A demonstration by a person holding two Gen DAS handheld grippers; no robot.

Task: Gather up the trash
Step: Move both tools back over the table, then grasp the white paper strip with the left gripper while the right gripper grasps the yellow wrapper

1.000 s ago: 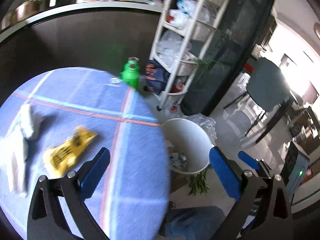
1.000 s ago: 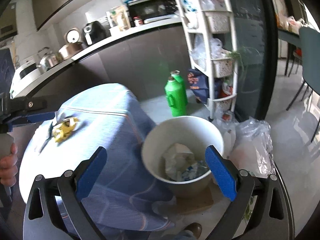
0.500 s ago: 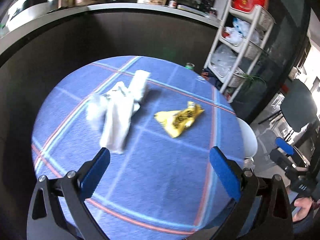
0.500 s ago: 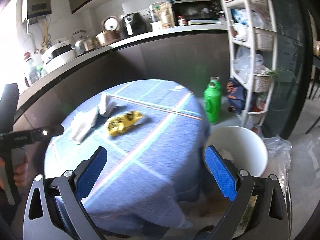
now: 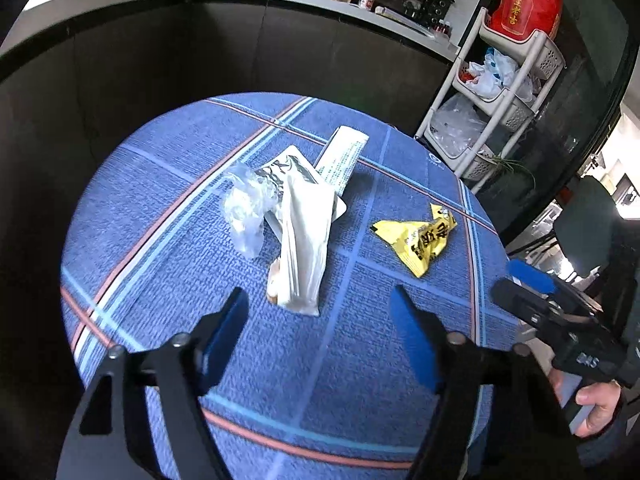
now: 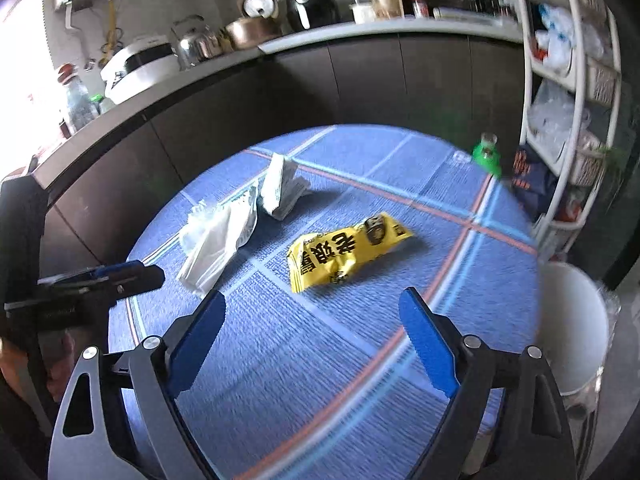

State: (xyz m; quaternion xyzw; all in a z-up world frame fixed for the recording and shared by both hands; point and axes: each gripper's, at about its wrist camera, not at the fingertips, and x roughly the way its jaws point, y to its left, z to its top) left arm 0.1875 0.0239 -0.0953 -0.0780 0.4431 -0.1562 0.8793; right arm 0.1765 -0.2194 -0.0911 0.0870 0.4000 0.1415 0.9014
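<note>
Both grippers, left [image 5: 318,312] and right [image 6: 312,316], hung empty over the worktop [image 5: 360,380], fingers closing, wrappers [image 5: 416,242] beyond.

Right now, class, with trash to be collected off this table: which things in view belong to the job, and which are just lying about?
Belongs to the job:
yellow wrapper
white paper bag
clear plastic wrap
printed leaflet
white bin
left gripper, closing, empty
right gripper, closing, empty

Just lying about:
green bottle
storage rack
kettle
</note>
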